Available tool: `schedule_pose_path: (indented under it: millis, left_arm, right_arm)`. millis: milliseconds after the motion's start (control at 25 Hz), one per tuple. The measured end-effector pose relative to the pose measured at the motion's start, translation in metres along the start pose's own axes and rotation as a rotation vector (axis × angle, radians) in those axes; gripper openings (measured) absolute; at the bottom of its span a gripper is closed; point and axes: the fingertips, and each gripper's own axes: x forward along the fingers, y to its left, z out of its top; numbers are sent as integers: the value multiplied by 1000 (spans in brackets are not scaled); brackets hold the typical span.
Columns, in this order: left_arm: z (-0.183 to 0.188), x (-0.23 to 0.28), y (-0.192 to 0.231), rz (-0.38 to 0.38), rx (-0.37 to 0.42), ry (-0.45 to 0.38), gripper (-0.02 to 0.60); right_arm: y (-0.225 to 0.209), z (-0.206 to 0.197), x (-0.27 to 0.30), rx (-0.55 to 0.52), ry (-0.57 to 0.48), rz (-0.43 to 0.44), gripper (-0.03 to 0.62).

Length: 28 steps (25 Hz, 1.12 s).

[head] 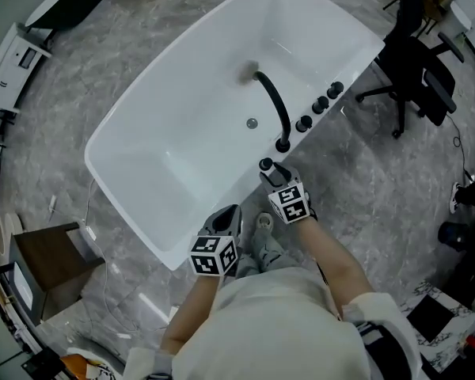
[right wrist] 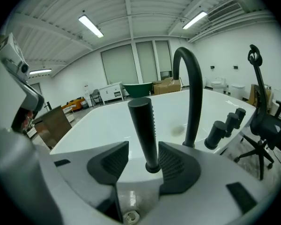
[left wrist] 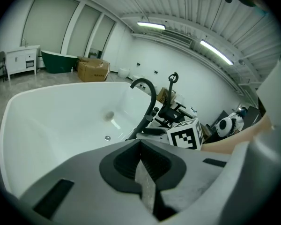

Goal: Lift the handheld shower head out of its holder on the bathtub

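Black curved spout point(right wrist: 193, 97) rises just behind the shower head point(right wrist: 144, 130), knobs point(right wrist: 223, 126) beside.

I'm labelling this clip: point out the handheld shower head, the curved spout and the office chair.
handheld shower head point(right wrist: 142, 125): right gripper view, middle of its shaft.
curved spout point(right wrist: 194, 102): right gripper view, upright pipe.
office chair point(head: 416, 66): head view, dark upholstered part.

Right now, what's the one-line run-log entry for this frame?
phase: pre-grasp | right gripper: open, astride upright handheld shower head, not gripping | left gripper: shut, empty | shower head: seated on bathtub rim
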Motion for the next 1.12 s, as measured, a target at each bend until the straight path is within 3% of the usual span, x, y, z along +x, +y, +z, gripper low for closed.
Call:
schedule_pose_path:
  millis: [320,400,600,1120]
  left_arm:
    - [1,-9,10,46,-19,3,20]
    - [1,-11,13,53,-19,5,20]
    - [-2,-15,16,53,-19,8,20]
    - [-16,-36,12,4,1,-12,20]
  right_arm:
    - [-9,-8,38,-44,87,-26,187]
    - [-11,-10,39,-75,118,-51,144]
    - [-8,-12,38,-90,140,-77,141]
    - [9,28,-8,-57,-21,-133,141]
